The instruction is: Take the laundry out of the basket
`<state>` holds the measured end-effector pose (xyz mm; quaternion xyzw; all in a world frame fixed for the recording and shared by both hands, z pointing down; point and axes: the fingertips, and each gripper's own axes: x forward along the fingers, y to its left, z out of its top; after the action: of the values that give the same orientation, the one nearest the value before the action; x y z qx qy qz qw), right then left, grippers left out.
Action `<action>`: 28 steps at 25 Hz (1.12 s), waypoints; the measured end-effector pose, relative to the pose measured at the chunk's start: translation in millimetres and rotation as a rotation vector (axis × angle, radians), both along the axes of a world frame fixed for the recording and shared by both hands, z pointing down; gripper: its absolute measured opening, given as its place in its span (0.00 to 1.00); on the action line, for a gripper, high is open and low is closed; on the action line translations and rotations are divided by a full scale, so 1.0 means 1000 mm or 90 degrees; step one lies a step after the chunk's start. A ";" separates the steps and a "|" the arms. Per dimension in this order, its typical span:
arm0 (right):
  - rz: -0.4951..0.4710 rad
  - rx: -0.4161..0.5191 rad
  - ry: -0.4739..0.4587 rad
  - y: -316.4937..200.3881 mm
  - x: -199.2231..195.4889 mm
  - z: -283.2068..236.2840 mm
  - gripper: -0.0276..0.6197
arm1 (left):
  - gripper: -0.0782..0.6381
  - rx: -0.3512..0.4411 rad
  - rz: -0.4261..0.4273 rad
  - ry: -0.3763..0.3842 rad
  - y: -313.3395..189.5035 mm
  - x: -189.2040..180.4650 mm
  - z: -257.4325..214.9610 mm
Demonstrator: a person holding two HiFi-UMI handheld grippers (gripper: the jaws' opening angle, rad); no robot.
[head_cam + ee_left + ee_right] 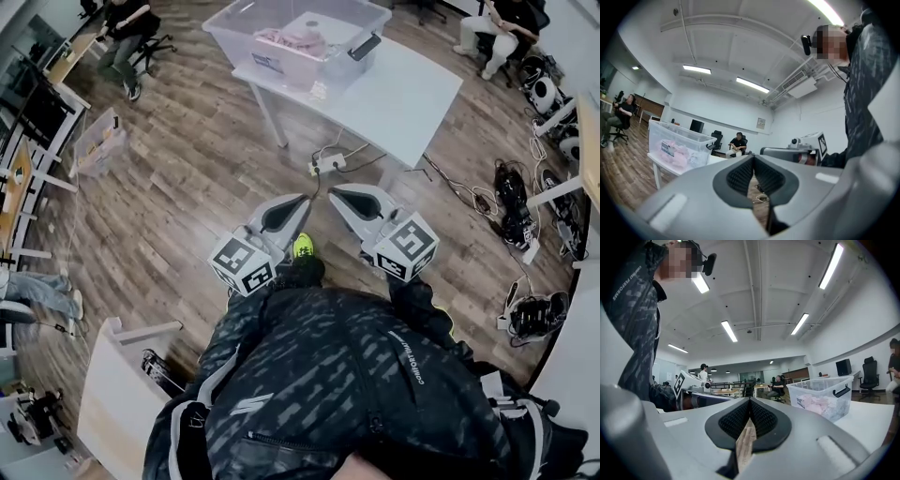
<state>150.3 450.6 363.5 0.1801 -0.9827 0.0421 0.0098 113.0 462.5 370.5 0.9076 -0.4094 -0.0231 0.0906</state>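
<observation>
White table (403,94) ahead on wood floor (187,187). At its far end, clear plastic basket (246,49), lidless, with pink laundry (292,41) heaped inside. Well short of the table, left claw (302,202) and right claw (336,194) side by side, both pinched fully together.

Clear glossy plastic basket (221,37) held soft pink cloth laundry (292,40). White surface (403,94) was smooth and matt. Floor (187,178) was brown wood-grain planks with a low sheen. Left gripper (304,201) and right gripper (334,193) had matt grey plastic shells. Black pads (739,176) were finely ribbed.
</observation>
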 end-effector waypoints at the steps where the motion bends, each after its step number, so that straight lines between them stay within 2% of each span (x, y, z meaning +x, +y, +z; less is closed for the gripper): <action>1: 0.003 -0.004 0.000 -0.005 -0.001 0.002 0.04 | 0.12 0.000 0.000 0.004 -0.006 -0.002 0.001; 5: 0.014 -0.015 0.015 -0.035 -0.011 0.012 0.04 | 0.12 0.007 0.011 0.008 -0.036 -0.011 0.007; 10: 0.035 -0.029 0.044 -0.091 -0.037 0.017 0.04 | 0.12 -0.003 0.031 0.014 -0.100 -0.038 0.017; 13: 0.047 -0.035 0.054 -0.122 -0.055 0.017 0.04 | 0.12 0.009 0.051 0.008 -0.137 -0.055 0.012; 18: 0.066 -0.034 0.070 -0.189 -0.093 0.015 0.04 | 0.12 0.030 0.077 -0.007 -0.210 -0.086 0.001; 22: 0.067 -0.038 0.088 -0.242 -0.131 0.023 0.04 | 0.12 0.028 0.083 0.013 -0.267 -0.120 0.000; 28: 0.074 -0.034 0.111 -0.282 -0.159 0.020 0.04 | 0.12 0.008 0.094 0.031 -0.296 -0.144 0.002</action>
<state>-9.0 169.0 383.3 0.2398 -0.9645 0.0532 0.0974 -31.4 167.0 372.7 0.9349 -0.3391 -0.0408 0.0966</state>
